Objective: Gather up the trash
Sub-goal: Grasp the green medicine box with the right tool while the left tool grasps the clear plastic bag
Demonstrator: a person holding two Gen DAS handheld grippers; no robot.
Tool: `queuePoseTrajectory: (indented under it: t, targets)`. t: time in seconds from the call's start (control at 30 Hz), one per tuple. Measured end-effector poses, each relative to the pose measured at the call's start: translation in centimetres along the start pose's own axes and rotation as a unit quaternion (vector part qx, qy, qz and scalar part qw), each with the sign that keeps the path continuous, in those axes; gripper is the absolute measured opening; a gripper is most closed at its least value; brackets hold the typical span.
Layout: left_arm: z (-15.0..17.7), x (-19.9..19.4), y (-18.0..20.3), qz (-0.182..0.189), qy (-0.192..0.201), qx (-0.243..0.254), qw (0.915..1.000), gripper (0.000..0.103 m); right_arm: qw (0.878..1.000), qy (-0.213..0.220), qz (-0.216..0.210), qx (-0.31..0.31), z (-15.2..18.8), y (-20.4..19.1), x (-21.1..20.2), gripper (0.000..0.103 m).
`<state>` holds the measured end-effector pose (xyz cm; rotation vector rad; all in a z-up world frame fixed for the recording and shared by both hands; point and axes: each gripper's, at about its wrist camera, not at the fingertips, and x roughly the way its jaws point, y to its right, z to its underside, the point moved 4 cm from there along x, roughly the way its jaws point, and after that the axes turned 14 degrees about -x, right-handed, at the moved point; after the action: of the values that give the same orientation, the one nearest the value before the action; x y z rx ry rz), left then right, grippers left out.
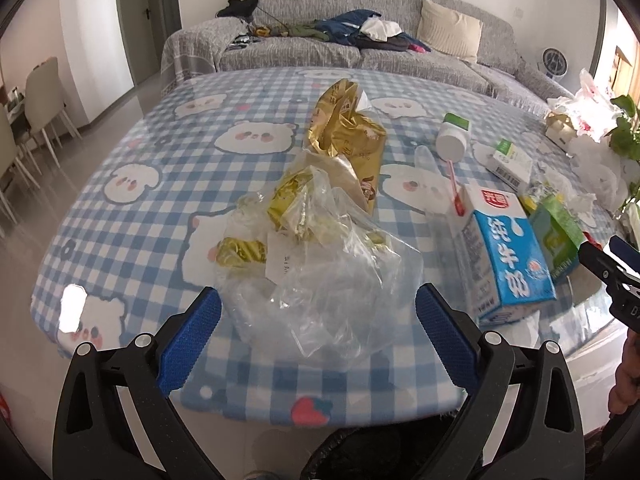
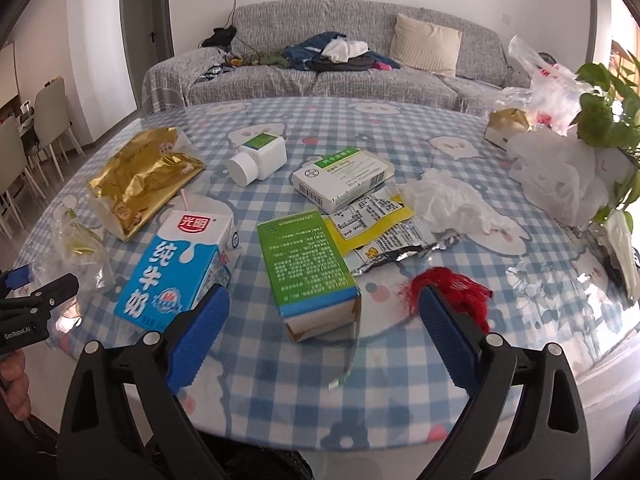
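Note:
Trash lies on a round table with a blue checked cloth (image 1: 132,240). My left gripper (image 1: 318,334) is open, its blue pads on either side of a crumpled clear plastic bag (image 1: 328,280) with gold wrappers inside. A gold foil bag (image 1: 348,136) lies behind it. A blue milk carton (image 1: 506,256) with a pink straw stands to the right; it also shows in the right wrist view (image 2: 180,256). My right gripper (image 2: 324,336) is open, just in front of a green box (image 2: 308,264). A red tassel (image 2: 456,292) lies by its right finger.
A white bottle (image 2: 260,158), a white medicine box (image 2: 342,176), a yellow foil wrapper (image 2: 380,228) and a crumpled tissue (image 2: 452,200) lie further back. White plastic bags (image 2: 560,184) and a plant (image 2: 608,108) stand at the right. A grey sofa (image 2: 320,76) is behind the table. A dark bin (image 1: 360,456) sits below the near edge.

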<state>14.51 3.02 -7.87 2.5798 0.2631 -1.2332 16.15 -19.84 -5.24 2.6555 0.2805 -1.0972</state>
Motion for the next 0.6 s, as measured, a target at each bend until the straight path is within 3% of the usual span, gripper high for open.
queuePoseTrajectory:
  t: [0.43, 0.6]
  targets:
    - [-2.0, 2.4, -0.1, -0.005, -0.007, -0.014, 0.9999, 0.089, 0.999, -0.029, -0.019, -0.003, -1.0, -0.6, 4.4, 0.072]
    - [-2.8, 2.7, -0.1, -0.01, -0.002, -0.013, 0.9999, 0.089, 0.999, -0.04, -0.027, -0.004, -0.9, -0.7, 5.1, 0.059]
